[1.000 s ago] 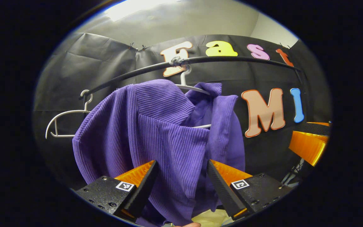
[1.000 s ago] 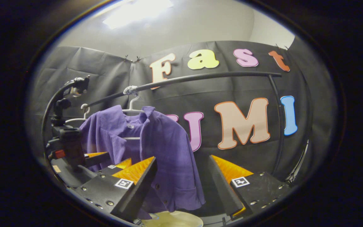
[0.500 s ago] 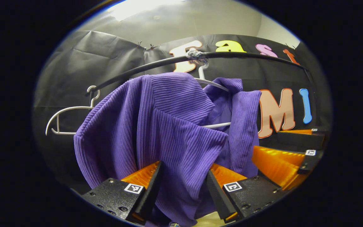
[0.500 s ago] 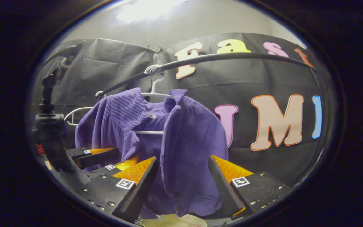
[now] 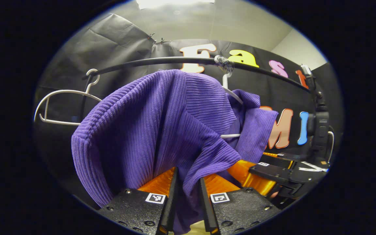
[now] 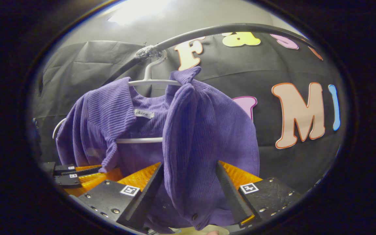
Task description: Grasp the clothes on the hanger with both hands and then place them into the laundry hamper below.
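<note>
Nearest in the left gripper view, the left claw [image 5: 188,199] has its fingers drawn almost together on a fold of the purple ribbed shirt [image 5: 162,127], pinching the cloth at the front edge of one half so that side can be lifted free. Just beyond it, low at that view's right, sits the right claw [image 5: 256,166].

In the right gripper view, the right claw [image 6: 188,192] is spread wide with the other front panel of the shirt [image 6: 207,130] hanging between its fingers; neither finger looks pressed on the cloth, so I judge this side not yet gripped. Closing here would give a hold on each half, which the two-handed lift calls for.

Farther back, the shirt hangs open-fronted on a white hanger [image 6: 148,81], hooked over the dark rail [image 6: 207,31]. An empty white hanger [image 5: 60,98] hangs on the rail [image 5: 162,60] beside it. A pale rim, perhaps the hamper, peeks below the hem.
</note>
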Demonstrator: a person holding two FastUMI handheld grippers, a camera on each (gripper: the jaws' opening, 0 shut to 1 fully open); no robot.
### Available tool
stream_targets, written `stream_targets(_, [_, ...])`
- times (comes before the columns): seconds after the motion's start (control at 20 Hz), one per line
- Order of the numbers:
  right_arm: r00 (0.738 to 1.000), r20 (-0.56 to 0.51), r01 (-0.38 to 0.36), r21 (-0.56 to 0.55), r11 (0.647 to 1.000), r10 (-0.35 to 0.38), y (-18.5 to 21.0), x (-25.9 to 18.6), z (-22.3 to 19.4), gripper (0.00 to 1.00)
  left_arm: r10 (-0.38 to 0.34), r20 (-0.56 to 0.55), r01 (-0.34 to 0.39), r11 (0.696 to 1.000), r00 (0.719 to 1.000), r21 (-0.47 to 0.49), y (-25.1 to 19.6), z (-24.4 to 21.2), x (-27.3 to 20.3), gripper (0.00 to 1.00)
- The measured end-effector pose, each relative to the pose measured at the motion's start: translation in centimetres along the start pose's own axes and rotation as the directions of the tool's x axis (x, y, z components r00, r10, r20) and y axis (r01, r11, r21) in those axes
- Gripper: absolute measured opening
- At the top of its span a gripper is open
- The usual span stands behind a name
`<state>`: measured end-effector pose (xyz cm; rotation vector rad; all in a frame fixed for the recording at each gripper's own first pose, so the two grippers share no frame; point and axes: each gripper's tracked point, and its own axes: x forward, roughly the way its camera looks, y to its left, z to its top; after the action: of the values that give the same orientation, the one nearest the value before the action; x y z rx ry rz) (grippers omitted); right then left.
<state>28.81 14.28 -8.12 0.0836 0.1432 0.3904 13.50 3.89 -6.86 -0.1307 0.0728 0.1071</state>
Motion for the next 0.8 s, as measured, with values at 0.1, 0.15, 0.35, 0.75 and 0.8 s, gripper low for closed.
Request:
stream_targets(0.1, [1.0,-0.002,0.01,-0.018,1.0,-0.011,-0.5,1.2,0.3,0.96,0.018,-0.015,-0.018,0.999,1.0,0.039,0.8,-0.1,0.4,0.18])
stream_targets(0.15, [1.0,-0.006,0.011,-0.022,1.0,-0.011,-0.7,1.3,0.4,0.92,0.008,-0.02,-0.007,0.999,1.0,0.037,0.5,-0.2,0.3,0.07])
stream_targets(0.35, [1.0,-0.003,0.0,0.017,1.0,0.0,-0.4,2.0,1.0,0.97,-0.026,-0.015,0.027,0.997,1.0,0.066,-0.1,0.0,-0.4,0.02])
stream_targets(0.75, [0.995,-0.067,0.086,0.104,0.991,-0.079,-3.3,0.0,0.0,0.07,-0.279,0.064,0.269,0.953,0.958,0.141,-4.1,1.4,-2.7,0.0])
stream_targets(0.8, [0.992,-0.082,0.105,0.12,0.987,-0.095,-3.8,-0.8,-0.1,0.07,-0.29,0.081,0.277,0.95,0.954,0.144,-3.6,1.9,-3.4,0.0])
